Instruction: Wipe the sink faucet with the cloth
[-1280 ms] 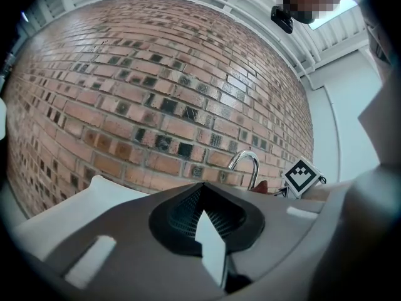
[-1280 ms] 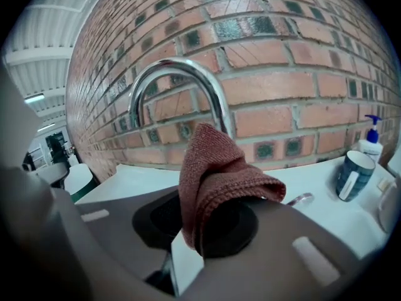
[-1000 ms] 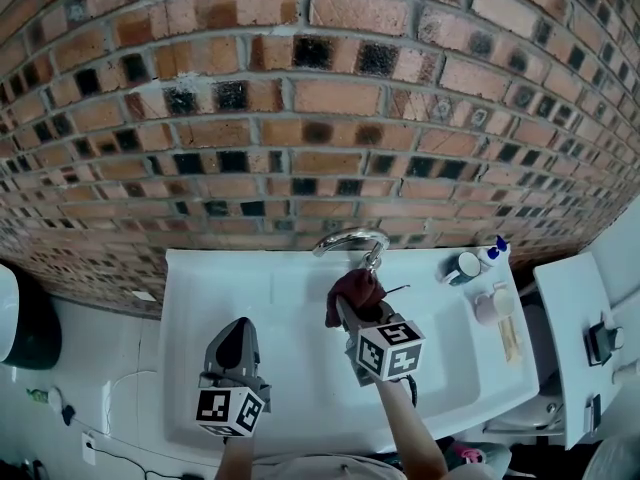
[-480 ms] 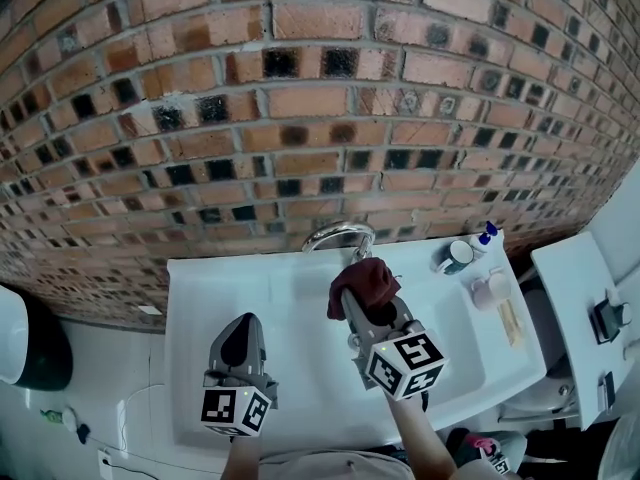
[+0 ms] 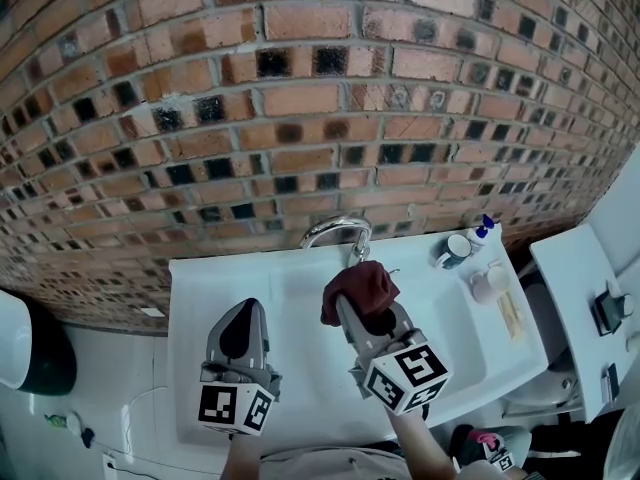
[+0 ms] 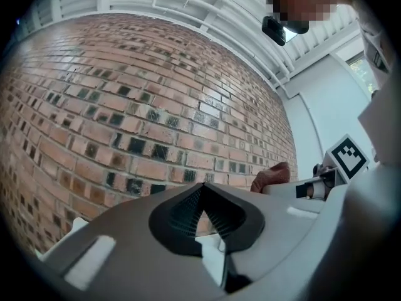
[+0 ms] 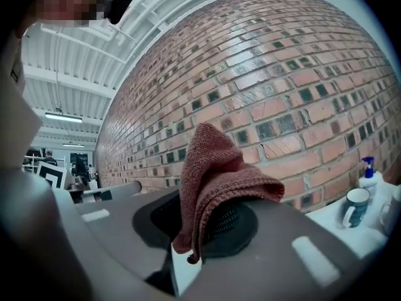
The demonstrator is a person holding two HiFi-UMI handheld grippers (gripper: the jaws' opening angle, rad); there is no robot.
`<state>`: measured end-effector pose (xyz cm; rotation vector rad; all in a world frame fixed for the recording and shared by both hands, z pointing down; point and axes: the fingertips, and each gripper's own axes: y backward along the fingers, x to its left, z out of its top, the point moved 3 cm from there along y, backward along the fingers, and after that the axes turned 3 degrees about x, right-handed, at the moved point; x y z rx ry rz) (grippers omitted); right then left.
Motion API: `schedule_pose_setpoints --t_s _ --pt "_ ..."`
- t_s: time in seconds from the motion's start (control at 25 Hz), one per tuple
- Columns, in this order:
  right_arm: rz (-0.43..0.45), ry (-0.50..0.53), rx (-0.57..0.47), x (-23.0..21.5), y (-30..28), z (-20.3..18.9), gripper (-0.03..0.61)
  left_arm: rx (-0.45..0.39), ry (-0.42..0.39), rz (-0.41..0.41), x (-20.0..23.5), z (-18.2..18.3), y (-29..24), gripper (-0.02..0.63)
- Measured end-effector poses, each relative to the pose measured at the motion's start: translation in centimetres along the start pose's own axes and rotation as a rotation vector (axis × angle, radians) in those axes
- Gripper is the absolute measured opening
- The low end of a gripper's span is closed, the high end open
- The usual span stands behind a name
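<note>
Maroon cloth [image 5: 362, 284] is clamped in the right gripper [image 5: 356, 306], near the faucet [image 5: 335, 230]; the left gripper [image 5: 240, 333] is closed, empty. Next, probably: press the cloth on it.

White sink [image 5: 200, 303] with faucet [image 5: 335, 230] at back, mug [image 5: 455, 252] and pump bottle [image 5: 484, 231] on right rim

A dark red knitted cloth [image 5: 362, 286] is hanging bunched and folded between the jaws of the right gripper [image 7: 202, 229], spilling over one jaw. It is sitting just in front of the spout tip of the curved chrome faucet [image 5: 335, 230], which is arching from the back edge of the white sink [image 5: 200, 308].
</note>
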<state>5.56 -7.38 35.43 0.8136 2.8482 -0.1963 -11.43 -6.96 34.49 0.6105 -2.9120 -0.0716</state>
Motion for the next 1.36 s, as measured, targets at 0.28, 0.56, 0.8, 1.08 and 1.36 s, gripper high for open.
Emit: schedule_pose_setpoints --t_s 0.28,0.56,0.8,1.08,1.36 --pt "0.032 -0.012 0.016 1.3 0.7 -1.2 0.052 0.011 -0.014 0.012 0.2 -0.2 0.1 0.005" --pt "0.065 0.014 0.019 2.6 0.3 -1.5 0.051 0.018 -0.030 0.025 0.5 -0.3 0.5 0.005" --pt "0.066 0.017 0.027 2.7 0.5 -1.5 0.051 0.030 -0.024 0.019 0.2 -0.8 0.4 0.005" --pt "0.053 0.024 0.031 2.5 0.6 -1.6 0.051 0.032 -0.027 0.023 0.4 -0.9 0.4 0.005" --pt "0.051 0.020 0.034 2.6 0.7 -1.7 0.051 0.035 -0.026 0.027 0.7 -0.9 0.5 0.005"
